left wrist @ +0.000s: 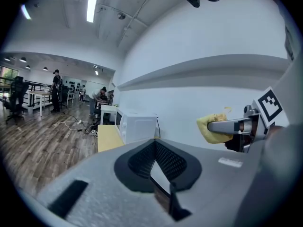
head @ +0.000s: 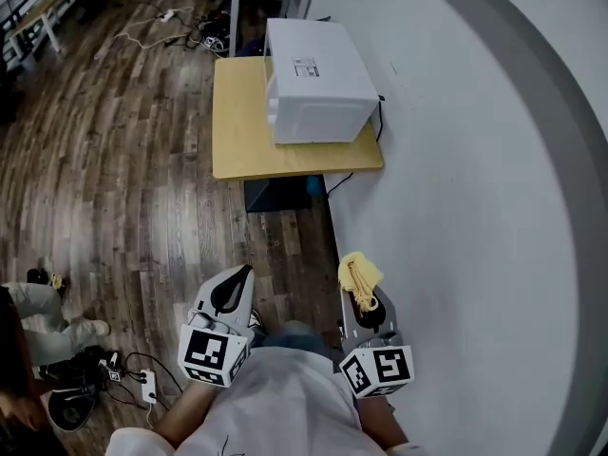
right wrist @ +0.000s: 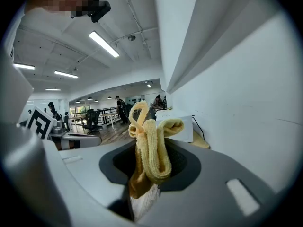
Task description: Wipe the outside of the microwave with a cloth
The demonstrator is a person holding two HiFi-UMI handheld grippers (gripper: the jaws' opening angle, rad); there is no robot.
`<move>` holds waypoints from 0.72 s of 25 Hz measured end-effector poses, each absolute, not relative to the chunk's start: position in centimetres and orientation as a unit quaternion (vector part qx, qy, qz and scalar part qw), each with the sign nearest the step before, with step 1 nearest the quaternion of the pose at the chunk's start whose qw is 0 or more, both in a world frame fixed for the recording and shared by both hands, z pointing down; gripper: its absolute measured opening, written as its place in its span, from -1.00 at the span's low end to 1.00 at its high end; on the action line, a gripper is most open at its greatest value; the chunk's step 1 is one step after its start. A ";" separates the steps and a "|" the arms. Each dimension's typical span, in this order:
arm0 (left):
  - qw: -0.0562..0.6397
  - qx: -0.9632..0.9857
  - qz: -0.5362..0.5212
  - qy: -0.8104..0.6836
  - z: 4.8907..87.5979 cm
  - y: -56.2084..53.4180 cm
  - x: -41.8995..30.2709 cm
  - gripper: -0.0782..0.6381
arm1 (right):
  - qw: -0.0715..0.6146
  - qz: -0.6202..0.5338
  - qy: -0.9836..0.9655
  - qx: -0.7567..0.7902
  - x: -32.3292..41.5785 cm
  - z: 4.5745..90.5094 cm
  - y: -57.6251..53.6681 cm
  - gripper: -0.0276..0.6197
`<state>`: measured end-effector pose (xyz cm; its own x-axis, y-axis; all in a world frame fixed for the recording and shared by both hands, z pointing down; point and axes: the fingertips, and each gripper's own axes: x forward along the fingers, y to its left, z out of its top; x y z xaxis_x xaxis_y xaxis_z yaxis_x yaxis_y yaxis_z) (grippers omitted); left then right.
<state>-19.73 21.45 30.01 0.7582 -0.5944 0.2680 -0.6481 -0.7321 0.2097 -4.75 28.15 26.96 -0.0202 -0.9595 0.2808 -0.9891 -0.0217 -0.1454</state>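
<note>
Cloth point(head: 359, 275), yellow and bunched, sits clamped in our right gripper point(head: 365, 302); our left gripper point(head: 239, 281) is closed on nothing, microwave point(head: 318, 79) well ahead on its table point(head: 237, 131).

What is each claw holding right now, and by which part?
The right claw holds the yellow cloth, pinched at its bunched lower end, folds sticking out. The left claw is closed on nothing.
</note>
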 end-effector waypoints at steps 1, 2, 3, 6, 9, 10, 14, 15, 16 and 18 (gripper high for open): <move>0.146 0.926 0.090 -0.336 30.0 21.0 -19.9 -0.81 | 0.053 0.154 -0.695 0.701 -4.8 27.2 27.7 -0.56; 0.147 0.926 0.089 -0.337 30.0 20.7 -20.0 -0.81 | 0.057 0.156 -0.692 0.703 -4.8 27.4 27.4 -0.58; 0.148 0.926 0.086 -0.338 30.0 20.4 -20.1 -0.81 | 0.060 0.158 -0.690 0.704 -5.0 27.7 27.0 -0.58; 0.153 0.924 0.084 -0.340 30.2 19.6 -20.6 -0.81 | 0.073 0.159 -0.687 0.705 -5.3 28.0 26.0 -0.58; 0.153 0.923 0.086 -0.343 30.3 18.9 -20.9 -0.81 | 0.076 0.161 -0.686 0.706 -5.2 28.2 24.7 -0.58; 0.152 0.923 0.086 -0.343 30.2 18.6 -20.9 -0.81 | 0.076 0.161 -0.686 0.706 -5.2 28.2 24.3 -0.58; 0.149 0.920 0.088 -0.352 30.2 16.9 -21.1 -0.81 | 0.073 0.163 -0.692 0.699 -5.0 28.5 22.0 -0.58; 0.148 0.919 0.090 -0.355 30.2 16.4 -21.2 -0.81 | 0.073 0.165 -0.694 0.697 -4.9 28.7 21.4 -0.58; 0.146 0.917 0.092 -0.359 30.2 16.0 -21.2 -0.81 | 0.074 0.168 -0.696 0.694 -4.8 28.8 20.8 -0.58; 0.146 0.916 0.090 -0.362 30.1 15.0 -21.0 -0.81 | 0.077 0.172 -0.696 0.692 -4.4 29.0 19.7 -0.59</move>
